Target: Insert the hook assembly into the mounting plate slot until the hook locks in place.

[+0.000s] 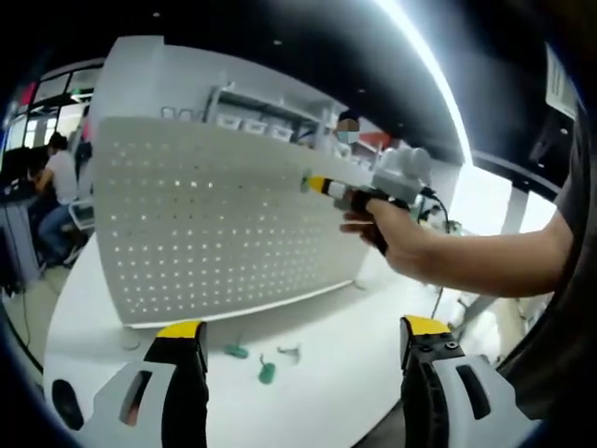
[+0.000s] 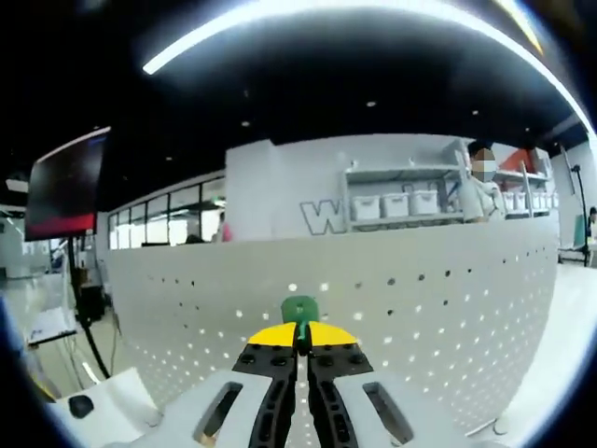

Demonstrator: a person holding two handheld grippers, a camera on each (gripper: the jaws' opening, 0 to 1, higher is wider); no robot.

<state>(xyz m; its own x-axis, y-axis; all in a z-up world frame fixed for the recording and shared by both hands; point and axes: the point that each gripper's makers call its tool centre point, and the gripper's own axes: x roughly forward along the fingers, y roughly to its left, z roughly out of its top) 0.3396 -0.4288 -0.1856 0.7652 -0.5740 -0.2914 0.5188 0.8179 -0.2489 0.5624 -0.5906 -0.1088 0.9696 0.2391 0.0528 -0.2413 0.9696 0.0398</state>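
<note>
against the white pegboard (image 2: 420, 308), i'm pinching a green hook (image 2: 299, 311) in my right gripper (image 2: 300, 347), jaws clenched on it. my left gripper (image 1: 297, 338) is hanging released, jaws wide apart, and its view is catching two more green hooks (image 1: 252, 362) lying on the white table (image 1: 345, 373) just before the pegboard's lower edge.

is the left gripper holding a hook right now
No, the left gripper is open with nothing between its jaws; green hooks lie on the table.
</note>
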